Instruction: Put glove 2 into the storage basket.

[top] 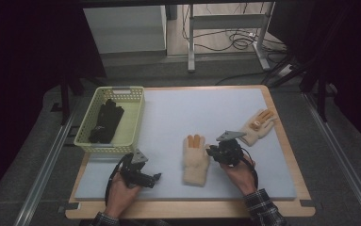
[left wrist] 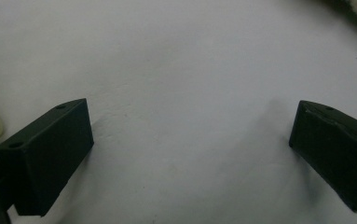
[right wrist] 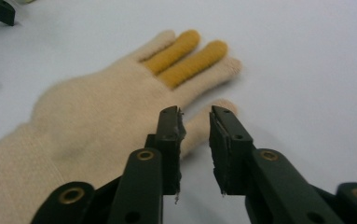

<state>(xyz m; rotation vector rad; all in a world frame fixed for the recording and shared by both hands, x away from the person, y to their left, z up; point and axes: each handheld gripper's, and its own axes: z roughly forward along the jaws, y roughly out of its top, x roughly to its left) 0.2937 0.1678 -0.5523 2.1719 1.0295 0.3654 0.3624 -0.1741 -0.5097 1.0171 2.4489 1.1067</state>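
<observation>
A cream knitted glove [top: 196, 160] with two mustard fingers lies flat on the pale mat, fingers pointing away from me. In the right gripper view the glove [right wrist: 97, 116] spreads across the left half. My right gripper [right wrist: 195, 116] hovers over its thumb [right wrist: 223, 106], jaws a narrow gap apart and not pressing on the thumb. From above, the right gripper [top: 210, 151] sits at the glove's right edge. My left gripper [top: 156, 178] rests low on the mat left of the glove. Its jaws [left wrist: 190, 123] stand wide open over bare mat.
A second cream glove [top: 258, 125] lies at the right of the mat [top: 201, 108]. A pale yellow basket [top: 110, 89] at the back left holds black gloves [top: 106, 121]. The wooden board's edge [top: 187, 209] runs along the front.
</observation>
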